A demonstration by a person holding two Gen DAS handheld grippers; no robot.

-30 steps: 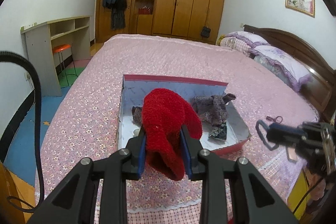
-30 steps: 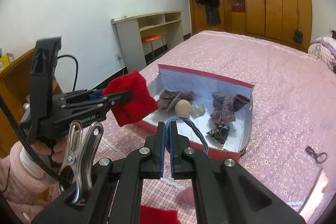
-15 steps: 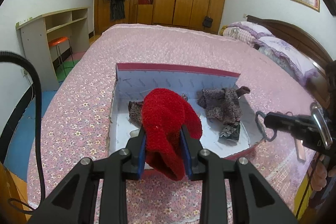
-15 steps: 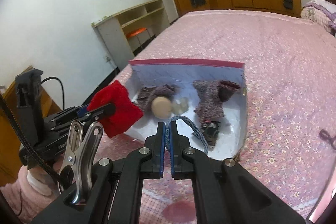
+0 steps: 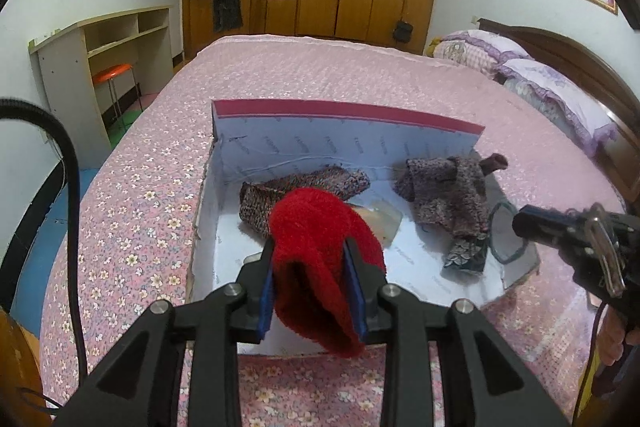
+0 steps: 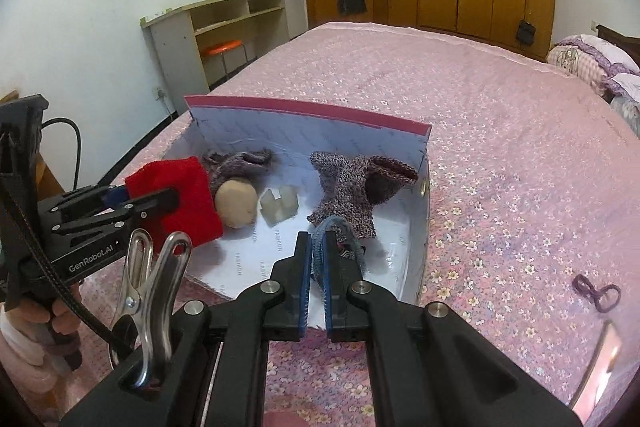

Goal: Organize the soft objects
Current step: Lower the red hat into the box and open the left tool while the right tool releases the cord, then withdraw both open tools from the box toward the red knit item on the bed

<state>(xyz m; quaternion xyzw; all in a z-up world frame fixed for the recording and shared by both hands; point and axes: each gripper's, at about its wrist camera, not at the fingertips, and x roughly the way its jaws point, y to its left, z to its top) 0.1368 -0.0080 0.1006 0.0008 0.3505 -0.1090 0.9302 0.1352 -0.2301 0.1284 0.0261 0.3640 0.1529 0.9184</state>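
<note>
Left gripper (image 5: pixel 312 283): my nearest tool; its fingers are clenched on the red fuzzy cloth (image 5: pixel 320 255), which I hold just above the near left corner of the box (image 5: pixel 344 115).
Right gripper (image 6: pixel 317 267): its fingers are pressed together on a thin blue-grey loop (image 6: pixel 334 227), held over the near edge of the box.
Box floor, near: a small patterned scrap (image 5: pixel 466 255) lies by my loop.
Box floor, middle: a tan rounded object (image 6: pixel 236 203) and a translucent piece (image 6: pixel 280 207) sit side by side.
Box floor, far: one mottled knit piece (image 5: pixel 304 187) at left and another mottled knit item (image 6: pixel 352 187) at right rest against the back wall.
Bedspread (image 6: pixel 500 155): a dark purple loop (image 6: pixel 596 293) lies outside the box, well apart from it.
Progress: I judge the task partly done; several soft things are already boxed, while my two held items and the purple loop are not yet set down.
Left view only: the cloth's drooping lower end; pillows (image 5: pixel 556 87) by the headboard.
Right view only: the tan object in full, the purple loop, and a metal clip (image 6: pixel 148 291) on my tool.
</note>
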